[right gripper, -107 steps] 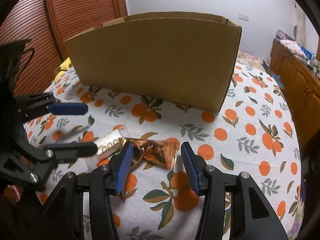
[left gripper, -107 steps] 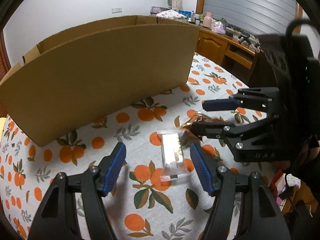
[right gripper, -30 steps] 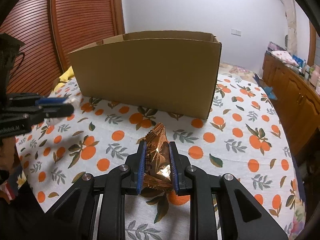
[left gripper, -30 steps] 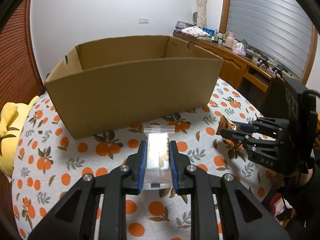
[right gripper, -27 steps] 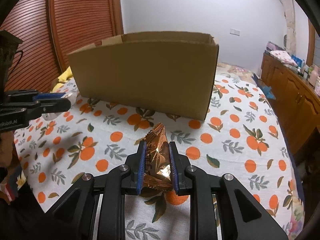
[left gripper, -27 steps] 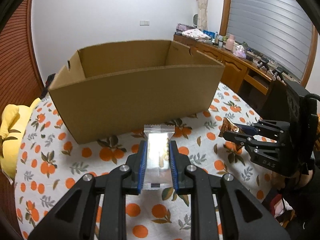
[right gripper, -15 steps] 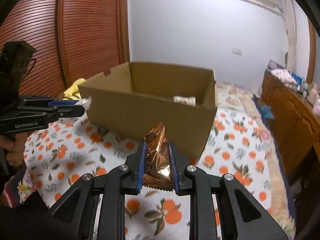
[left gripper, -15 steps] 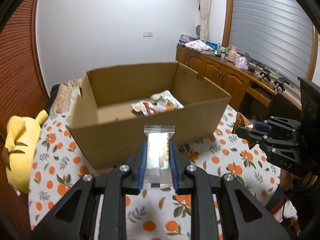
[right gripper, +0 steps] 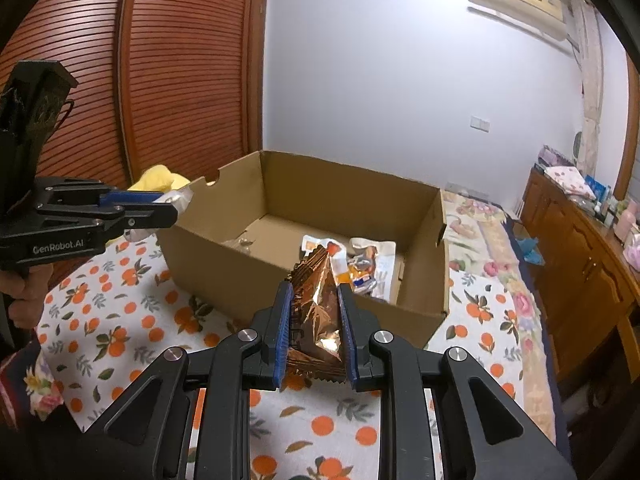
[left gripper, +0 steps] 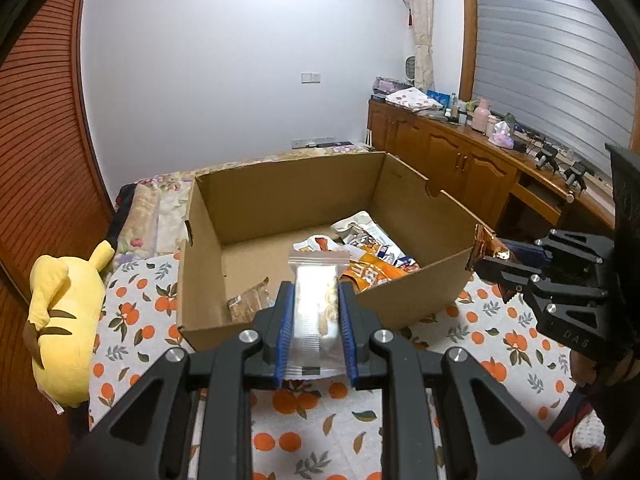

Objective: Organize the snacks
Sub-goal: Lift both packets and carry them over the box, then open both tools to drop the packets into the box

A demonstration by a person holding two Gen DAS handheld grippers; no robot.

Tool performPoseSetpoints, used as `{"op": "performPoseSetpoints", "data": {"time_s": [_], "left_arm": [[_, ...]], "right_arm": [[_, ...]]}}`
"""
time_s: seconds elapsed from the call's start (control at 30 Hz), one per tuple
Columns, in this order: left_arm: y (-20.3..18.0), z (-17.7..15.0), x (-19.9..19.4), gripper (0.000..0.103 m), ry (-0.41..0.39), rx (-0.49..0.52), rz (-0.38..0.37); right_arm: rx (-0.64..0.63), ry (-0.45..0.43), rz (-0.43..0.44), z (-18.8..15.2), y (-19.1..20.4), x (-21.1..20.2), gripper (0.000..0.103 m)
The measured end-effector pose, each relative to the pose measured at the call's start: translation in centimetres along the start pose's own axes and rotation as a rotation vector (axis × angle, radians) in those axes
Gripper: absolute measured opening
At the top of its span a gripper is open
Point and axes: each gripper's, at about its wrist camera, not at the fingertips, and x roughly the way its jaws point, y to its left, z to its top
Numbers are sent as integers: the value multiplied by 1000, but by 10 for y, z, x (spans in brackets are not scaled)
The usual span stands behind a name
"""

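An open cardboard box [left gripper: 420,292] stands on the orange-print tablecloth and holds several snack packets [left gripper: 368,248]. My left gripper [left gripper: 315,296] is shut on a clear-wrapped snack bar [left gripper: 316,304], held above the box's near wall. My right gripper [right gripper: 314,300] is shut on a copper foil snack packet [right gripper: 318,312], held above the box's near wall at its right corner. The box also shows in the right wrist view [right gripper: 224,276], with the packets inside it [right gripper: 360,260]. Each gripper shows in the other's view, the right one [left gripper: 500,256] and the left one [right gripper: 160,204].
A yellow plush toy [left gripper: 64,312] lies at the table's left edge. A wooden sideboard [left gripper: 480,168] with bottles and clutter runs along the right wall. A bed [right gripper: 480,216] lies behind the box. The tablecloth [left gripper: 320,420] spreads in front of the box.
Both grippers have risen with their snacks and now look down into the box. The box's inside and its packets have come more fully into view.
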Motion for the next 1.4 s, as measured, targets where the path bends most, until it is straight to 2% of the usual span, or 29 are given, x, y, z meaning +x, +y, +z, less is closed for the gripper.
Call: {"op": "performPoseSetpoints", "data": {"time_s": [0.43,0.77,1.03,1.27,1.3,1.4], "left_arm": [[12,16,35,20,30,-36,23],[25,21,57,21,52,-58,55],[35,19,57,36,50,-82,66],[38,19,50,39,35,-86,66],[39,19,49,40,34,-88,66],[40,18,45,43,30,-89,68]], "right_arm": [[-3,47,-32,27,-11,37,20],[48,94,-56,30,-30,65,21],[88,127,-79,30,-49,79,21],[133,138,-50,31,-53,88,23],[139,139,-45,31,-53,90,26],[147,144,-31,31,-50,92,27]]}}
